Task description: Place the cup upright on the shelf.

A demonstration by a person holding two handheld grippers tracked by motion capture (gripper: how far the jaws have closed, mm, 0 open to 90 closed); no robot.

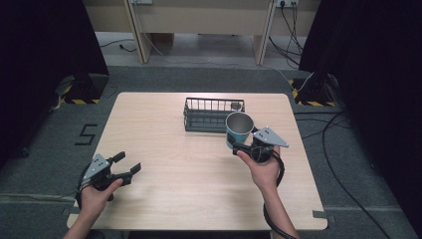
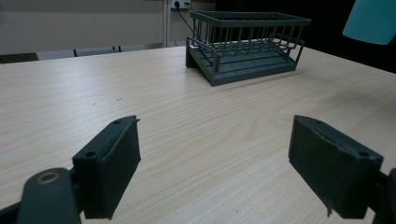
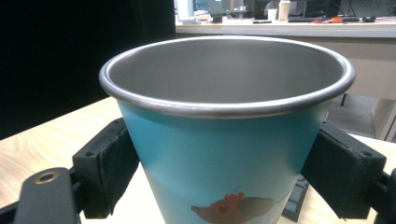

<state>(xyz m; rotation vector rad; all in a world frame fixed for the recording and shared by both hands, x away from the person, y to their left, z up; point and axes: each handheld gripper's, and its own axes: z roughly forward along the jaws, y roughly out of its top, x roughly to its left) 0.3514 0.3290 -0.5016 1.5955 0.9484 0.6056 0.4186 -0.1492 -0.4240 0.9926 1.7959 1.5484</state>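
Right claw [image 1: 242, 148] clamped on teal cup [image 1: 239, 128], upright, lifted off table [image 1: 174, 174], wire rack [image 1: 211, 114] just ahead and slightly left of it. Left claw [image 1: 127, 167] open, empty, far from rack.

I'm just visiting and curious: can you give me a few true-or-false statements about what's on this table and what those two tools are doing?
1. The right hand-held gripper clamps a teal metal cup with a silver rim. True.
2. The cup is full of water. False: its inside looks empty.
3. The left hand-held gripper grips the dark wire basket. False: it is open and holds nothing.
4. The basket stands on the light wooden table. True.
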